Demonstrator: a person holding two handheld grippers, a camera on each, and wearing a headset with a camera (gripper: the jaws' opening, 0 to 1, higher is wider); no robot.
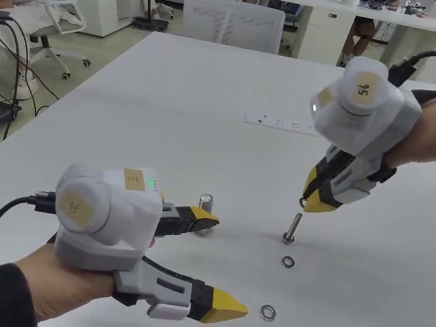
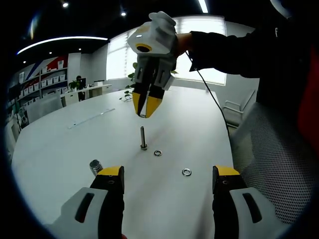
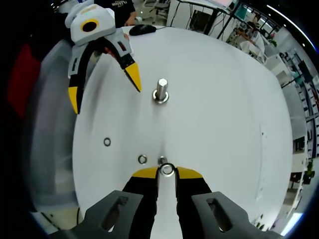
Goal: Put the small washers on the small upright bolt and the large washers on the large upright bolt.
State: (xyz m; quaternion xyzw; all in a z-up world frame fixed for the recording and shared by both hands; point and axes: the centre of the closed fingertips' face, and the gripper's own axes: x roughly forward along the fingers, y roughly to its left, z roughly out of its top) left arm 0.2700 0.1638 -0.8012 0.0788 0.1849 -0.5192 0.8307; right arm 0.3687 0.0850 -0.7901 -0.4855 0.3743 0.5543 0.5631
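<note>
Washer [image 3: 168,170] pinched in the near-closed right gripper [image 1: 312,201] hangs just above and beside the small upright bolt [image 1: 293,228], whose shank stands vertical; left gripper [image 1: 231,264], jaws wide, sits farther off

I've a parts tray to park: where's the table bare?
Bare: the table from the power strip down to the large bolt. Crowded: around the small bolt, with two loose washers and the right claw holding a washer.

large bolt [image 1: 206,201] foot hidden behind left tongs [image 1: 228,264], apparently.
</note>
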